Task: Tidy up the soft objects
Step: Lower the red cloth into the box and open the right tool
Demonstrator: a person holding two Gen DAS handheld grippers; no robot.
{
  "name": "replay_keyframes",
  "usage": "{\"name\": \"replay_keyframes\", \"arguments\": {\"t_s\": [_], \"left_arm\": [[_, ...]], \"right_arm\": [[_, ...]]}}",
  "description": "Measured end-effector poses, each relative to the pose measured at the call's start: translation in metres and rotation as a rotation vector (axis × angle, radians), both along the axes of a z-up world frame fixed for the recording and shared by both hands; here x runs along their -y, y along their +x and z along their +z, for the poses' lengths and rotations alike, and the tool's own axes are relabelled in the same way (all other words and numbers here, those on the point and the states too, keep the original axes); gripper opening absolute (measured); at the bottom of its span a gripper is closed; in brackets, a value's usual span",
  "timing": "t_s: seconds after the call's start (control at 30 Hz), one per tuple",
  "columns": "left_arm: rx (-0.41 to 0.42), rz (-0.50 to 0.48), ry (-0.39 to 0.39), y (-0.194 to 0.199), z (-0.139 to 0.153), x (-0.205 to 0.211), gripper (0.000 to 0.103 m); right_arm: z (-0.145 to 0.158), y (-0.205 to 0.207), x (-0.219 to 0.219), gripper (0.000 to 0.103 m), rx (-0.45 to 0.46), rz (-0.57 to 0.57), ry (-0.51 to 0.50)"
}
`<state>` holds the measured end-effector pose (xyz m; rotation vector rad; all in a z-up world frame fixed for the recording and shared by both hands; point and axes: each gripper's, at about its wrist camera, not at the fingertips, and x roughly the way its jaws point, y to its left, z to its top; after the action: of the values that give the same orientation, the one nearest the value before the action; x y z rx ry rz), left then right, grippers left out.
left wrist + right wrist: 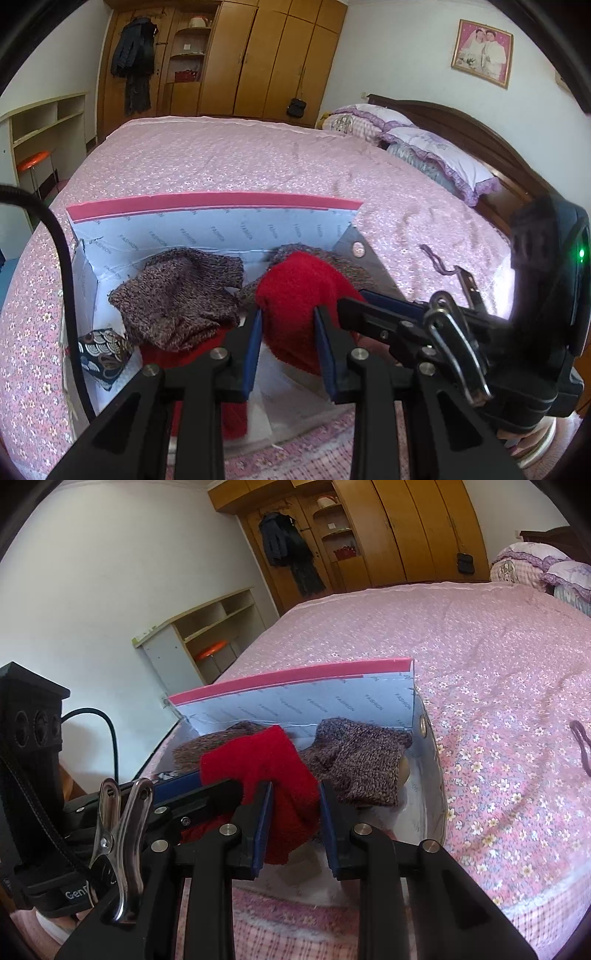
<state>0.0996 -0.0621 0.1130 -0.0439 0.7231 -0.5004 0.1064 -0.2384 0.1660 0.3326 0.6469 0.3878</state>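
Red fleece cloth (295, 291) pinched by both tongs (288, 314) (295, 794).

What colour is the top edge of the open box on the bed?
The box's top edge is pinkish red, above a pale blue-grey inside. The left wrist view shows it best.

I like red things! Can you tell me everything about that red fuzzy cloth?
The red cloth is fluffy, like fleece or a thick sock. It hangs bunched between both hand-held grippers, the left hand-held gripper and the right hand-held gripper, whose blue pads pinch it. It droops over the open box on the bed, in front of the speckled knitted pieces.
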Motion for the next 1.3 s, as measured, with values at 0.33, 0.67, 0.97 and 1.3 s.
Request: {"name": "replay_keyframes", "arguments": {"t_s": [0.33,0.67,0.97,1.3], "left_arm": [[-0.019,0.028,0.025,0.018,-0.02,0.004,0.029],[-0.033,0.055,0.051,0.018,-0.018,0.0,0.042],[-0.024,0.087,0.076,0.011,-0.01,-0.003,0.048],[0.031,0.149,0.107,-0.015,0.007,-0.011,0.048]], "right_arm": [[-0.013,0.014,-0.005,0.027,-0.023,-0.025,-0.055],[-0.012,0.01,-0.005,0.031,-0.014,-0.047,-0.076],[-0.004,0.001,0.004,0.039,0.004,-0.074,-0.053],[0.015,-0.024,0.001,0.04,0.065,-0.069,-0.064]]}}
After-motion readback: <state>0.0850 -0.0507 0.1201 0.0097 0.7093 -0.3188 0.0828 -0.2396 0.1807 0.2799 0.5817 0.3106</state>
